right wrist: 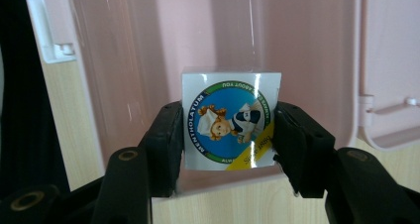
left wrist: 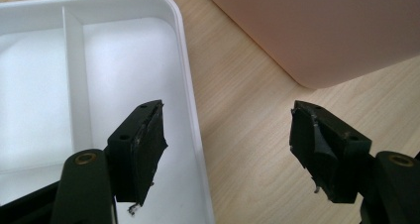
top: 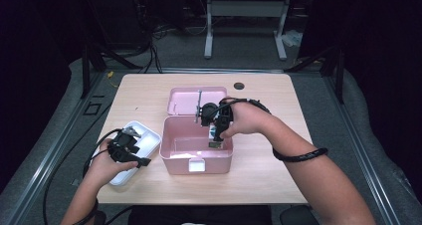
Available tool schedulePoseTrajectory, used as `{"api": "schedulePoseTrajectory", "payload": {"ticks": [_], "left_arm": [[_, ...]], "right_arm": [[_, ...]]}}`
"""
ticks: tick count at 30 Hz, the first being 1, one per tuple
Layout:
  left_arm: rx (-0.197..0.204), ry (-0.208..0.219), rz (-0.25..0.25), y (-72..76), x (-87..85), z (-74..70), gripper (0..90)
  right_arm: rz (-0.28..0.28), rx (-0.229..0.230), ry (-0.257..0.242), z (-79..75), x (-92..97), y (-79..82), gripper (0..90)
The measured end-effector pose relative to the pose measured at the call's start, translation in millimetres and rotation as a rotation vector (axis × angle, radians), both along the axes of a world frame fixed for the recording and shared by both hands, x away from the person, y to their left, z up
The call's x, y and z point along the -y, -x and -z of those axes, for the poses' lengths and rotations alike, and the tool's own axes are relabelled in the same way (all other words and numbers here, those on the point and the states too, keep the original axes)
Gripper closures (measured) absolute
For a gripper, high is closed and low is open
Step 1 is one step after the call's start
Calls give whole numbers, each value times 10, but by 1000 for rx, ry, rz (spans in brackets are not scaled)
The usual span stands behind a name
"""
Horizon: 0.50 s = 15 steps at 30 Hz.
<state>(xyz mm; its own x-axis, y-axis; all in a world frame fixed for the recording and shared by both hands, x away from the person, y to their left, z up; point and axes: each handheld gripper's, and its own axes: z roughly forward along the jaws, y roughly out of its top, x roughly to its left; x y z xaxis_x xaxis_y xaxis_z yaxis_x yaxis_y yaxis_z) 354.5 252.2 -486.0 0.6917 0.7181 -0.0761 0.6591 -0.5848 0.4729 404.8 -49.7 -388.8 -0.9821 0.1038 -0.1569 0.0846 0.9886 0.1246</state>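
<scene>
A pink box (top: 196, 163) stands open mid-table, its lid (top: 191, 99) lying flat behind it. My right gripper (top: 215, 135) reaches down into the box's right side. In the right gripper view it (right wrist: 227, 135) is shut on a small white Mentholatum box (right wrist: 229, 121) with a round blue label, held over the pink interior (right wrist: 148, 60). My left gripper (top: 130, 144) hovers above a white divided tray (top: 145, 146) at the table's left. Its jaws (left wrist: 228, 149) stand open and empty, straddling the tray's right rim (left wrist: 190, 110), with the pink box's corner (left wrist: 322, 30) ahead.
The wooden table (top: 278, 100) has bare surface to the right of the box and behind the lid. A small dark disc (top: 239, 86) lies near the far edge. Cables trail off the left side. The white tray (left wrist: 44, 75) has a divider and looks empty.
</scene>
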Motion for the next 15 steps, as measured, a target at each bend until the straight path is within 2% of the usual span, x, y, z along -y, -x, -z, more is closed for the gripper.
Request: {"api": "schedulePoseTrajectory", "payload": {"ticks": [7, 15], "left_arm": [[-7, -2, -2, 2, 3, 6, 297], [-13, 3, -2, -1, -1, 8, 297]], "right_arm": [[-13, -8, 6, 228, -48, -1, 473], [-2, -22, 16, 450, -97, -30, 472]]}}
